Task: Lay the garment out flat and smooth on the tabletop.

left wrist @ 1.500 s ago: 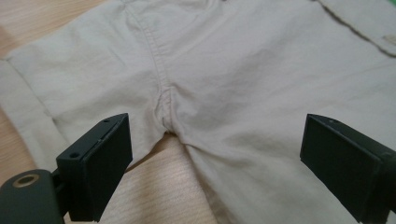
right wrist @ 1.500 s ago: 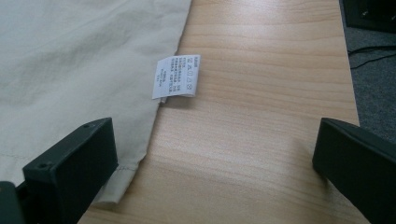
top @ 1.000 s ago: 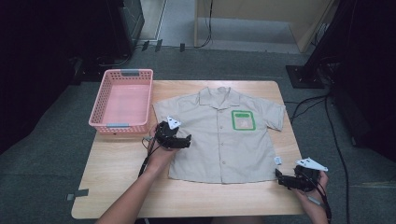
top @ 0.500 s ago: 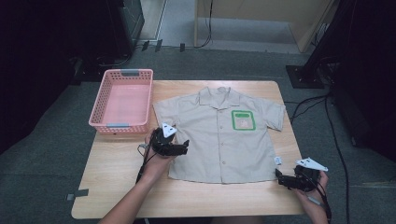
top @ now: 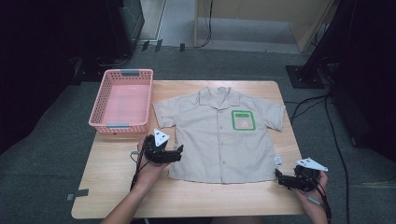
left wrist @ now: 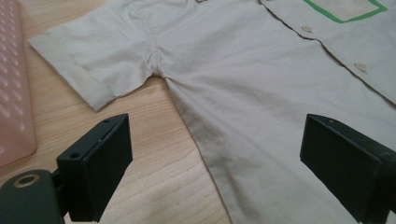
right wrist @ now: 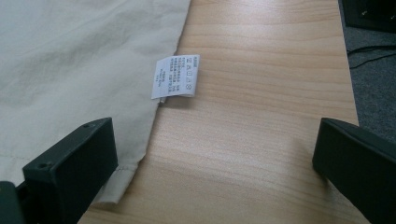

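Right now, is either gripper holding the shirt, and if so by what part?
Nothing is held. The left gripper is open over the shirt side seam; the right gripper is open at its bottom corner, by the care label.

One shirt [top: 219, 135], one pink basket [top: 122, 100], two grippers — left [top: 180, 152], right [top: 279, 176].

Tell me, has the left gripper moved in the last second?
Yes. The left gripper has slid down the shirt's side edge, away from the pink basket.

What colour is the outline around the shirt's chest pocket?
Green, around the pocket of the beige shirt; clearest in the high view.
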Demonstrator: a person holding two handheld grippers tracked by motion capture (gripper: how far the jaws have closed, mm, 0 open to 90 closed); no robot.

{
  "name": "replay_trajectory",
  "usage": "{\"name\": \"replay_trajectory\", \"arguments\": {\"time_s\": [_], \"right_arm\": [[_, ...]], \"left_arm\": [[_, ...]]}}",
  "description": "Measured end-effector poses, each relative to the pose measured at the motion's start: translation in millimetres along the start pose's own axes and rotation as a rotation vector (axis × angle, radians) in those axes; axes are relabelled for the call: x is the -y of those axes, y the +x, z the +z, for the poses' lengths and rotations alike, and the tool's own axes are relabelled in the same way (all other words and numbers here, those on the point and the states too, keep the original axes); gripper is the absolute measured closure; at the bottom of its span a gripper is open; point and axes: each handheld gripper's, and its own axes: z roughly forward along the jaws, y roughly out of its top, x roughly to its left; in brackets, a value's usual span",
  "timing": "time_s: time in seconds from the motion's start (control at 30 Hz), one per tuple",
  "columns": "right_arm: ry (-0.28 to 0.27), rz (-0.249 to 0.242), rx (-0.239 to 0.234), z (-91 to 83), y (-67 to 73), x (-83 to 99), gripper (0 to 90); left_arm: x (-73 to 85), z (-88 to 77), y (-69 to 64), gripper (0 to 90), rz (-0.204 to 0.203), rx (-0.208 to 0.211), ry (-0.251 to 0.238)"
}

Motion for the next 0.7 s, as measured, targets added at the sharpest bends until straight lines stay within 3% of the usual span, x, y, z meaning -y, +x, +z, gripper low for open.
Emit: {"name": "replay_trajectory", "arguments": {"time_s": [0.7], "right_arm": [[0.0, -0.002, 0.0, 0.0, -0.1, 0.1, 0.0]], "left_arm": [[24.6, -32.4, 7.3, 9.7, 0.004, -0.023, -0.03]]}}
